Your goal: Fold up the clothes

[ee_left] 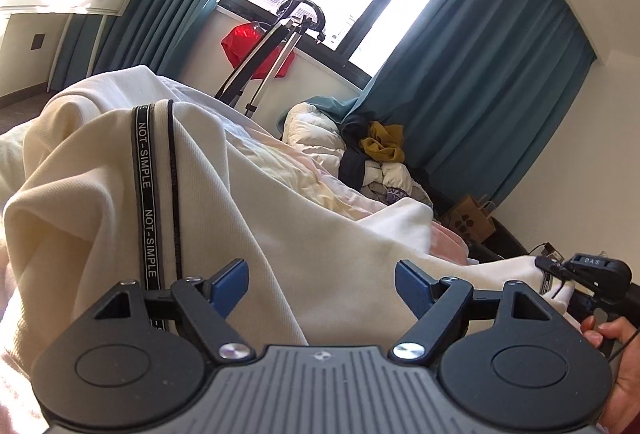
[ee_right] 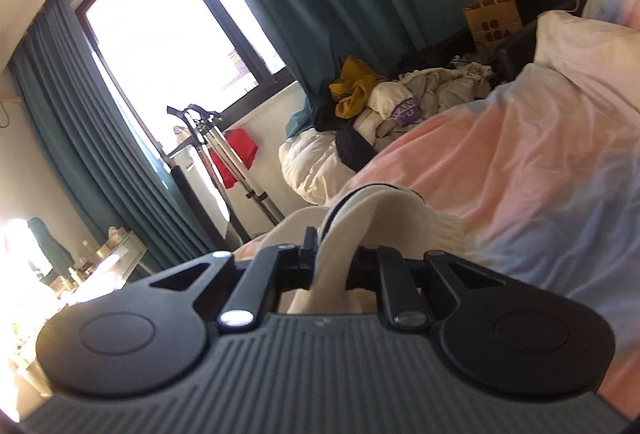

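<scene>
Cream clothing (ee_left: 248,202) lies bunched on the bed (ee_right: 500,162), right under the left gripper (ee_left: 322,284), whose jaws are wide apart and hold nothing. Its striped band runs straight away from that gripper. The right gripper (ee_right: 334,260) pinches 1 end, off to the right.

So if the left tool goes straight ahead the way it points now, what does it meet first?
Most likely the cream garment: it fills the space just ahead of the open left tool. Depth is hard to judge, so I cannot say how near.

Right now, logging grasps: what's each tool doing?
Left tool: open, holding nothing.
Right tool: closed on the cream garment.
</scene>
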Demonstrator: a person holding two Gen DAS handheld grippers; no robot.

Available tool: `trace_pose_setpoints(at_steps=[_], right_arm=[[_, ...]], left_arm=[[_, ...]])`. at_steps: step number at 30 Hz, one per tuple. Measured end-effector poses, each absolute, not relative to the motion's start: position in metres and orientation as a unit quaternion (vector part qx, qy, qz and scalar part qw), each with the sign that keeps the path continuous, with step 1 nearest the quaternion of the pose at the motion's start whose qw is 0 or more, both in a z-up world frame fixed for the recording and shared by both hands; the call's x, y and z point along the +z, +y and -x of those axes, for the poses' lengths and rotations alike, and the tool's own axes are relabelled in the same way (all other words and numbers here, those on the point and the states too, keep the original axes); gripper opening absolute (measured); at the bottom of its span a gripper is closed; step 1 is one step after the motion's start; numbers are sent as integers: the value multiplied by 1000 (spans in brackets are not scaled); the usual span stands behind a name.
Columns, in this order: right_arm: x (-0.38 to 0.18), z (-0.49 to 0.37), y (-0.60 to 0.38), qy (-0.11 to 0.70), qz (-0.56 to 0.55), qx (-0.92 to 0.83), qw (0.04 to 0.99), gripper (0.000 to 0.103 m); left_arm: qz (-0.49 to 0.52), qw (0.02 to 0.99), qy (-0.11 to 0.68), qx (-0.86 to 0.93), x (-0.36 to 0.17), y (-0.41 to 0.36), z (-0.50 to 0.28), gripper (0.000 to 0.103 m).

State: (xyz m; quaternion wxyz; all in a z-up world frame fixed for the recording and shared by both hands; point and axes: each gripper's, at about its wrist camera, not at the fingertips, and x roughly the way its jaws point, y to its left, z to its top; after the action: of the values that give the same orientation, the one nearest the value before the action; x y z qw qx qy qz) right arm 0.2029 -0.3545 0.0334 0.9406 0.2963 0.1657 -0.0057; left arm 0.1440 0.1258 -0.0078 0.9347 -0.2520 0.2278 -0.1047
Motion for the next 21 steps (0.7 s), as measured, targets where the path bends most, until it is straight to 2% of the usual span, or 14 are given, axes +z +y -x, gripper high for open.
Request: trace_pose_setpoints(at_steps=[2,5,8,11,16,19,21], right_arm=[[15,-180,-367,194,-317,-32,928,13],[-28,-164,-377,289,-365,-44,884,14],[-66,-150,-388,336,-441,-51,831,15],[-78,-139,-396,320,-510,-33,798,17],[-74,-129,-406,294,-531,-45,793,27],[-80,-117,-419,274,-564,-64,776,49],[-89,-122,-433,264,-586,-84,761,78]], left_arm=[[247,936,229,-104,-6,123,-137,82],[247,934,238,-97,-5,120,-133,82],[248,933,243,-90,-8,122,-129,82],[248,932,248,-87,-11,124,-126,82],[245,933,252,-83,-12,122,-127,82],[246,933,251,-79,-11,120,-129,82],[248,933,249,-77,-11,119,-130,82]])
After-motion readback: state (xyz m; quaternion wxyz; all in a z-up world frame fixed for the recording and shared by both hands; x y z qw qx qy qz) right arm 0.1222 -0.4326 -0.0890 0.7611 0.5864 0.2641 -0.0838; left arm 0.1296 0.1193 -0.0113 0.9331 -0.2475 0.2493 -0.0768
